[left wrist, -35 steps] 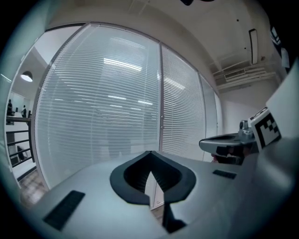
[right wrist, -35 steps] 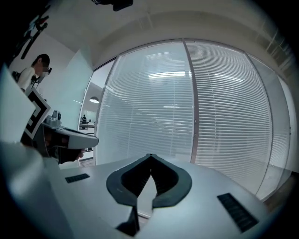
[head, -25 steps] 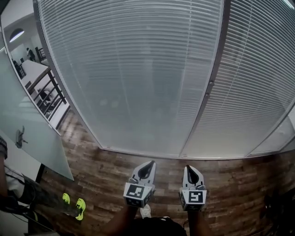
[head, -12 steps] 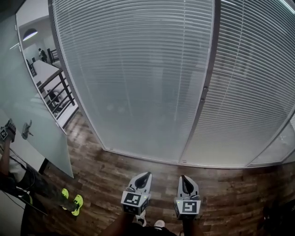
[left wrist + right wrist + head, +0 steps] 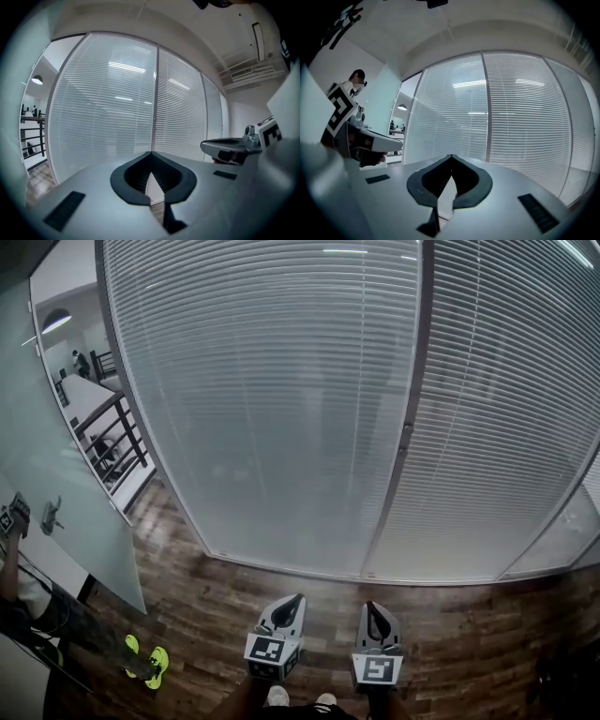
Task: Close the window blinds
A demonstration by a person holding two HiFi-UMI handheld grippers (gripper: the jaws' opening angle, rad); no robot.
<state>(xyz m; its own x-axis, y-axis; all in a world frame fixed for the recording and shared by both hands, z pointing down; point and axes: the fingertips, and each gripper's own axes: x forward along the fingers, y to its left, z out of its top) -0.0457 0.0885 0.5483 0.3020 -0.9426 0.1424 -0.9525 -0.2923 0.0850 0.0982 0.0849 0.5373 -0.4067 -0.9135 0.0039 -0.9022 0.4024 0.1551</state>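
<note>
Our left tool (image 5: 295,598) and right tool (image 5: 370,607) are both pinched closed on nothing, side by side above the wood floor (image 5: 206,607). The blinds (image 5: 281,399) are well ahead of us.

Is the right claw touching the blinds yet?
Apart. The head view shows a strip of wood floor between the right claw and the blinds.

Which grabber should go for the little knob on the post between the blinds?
Probably the right gripper: it sits almost straight in front of the post carrying the small knob, while the left gripper sits further aside. Both are shut, empty, and apart from the blinds.
</note>
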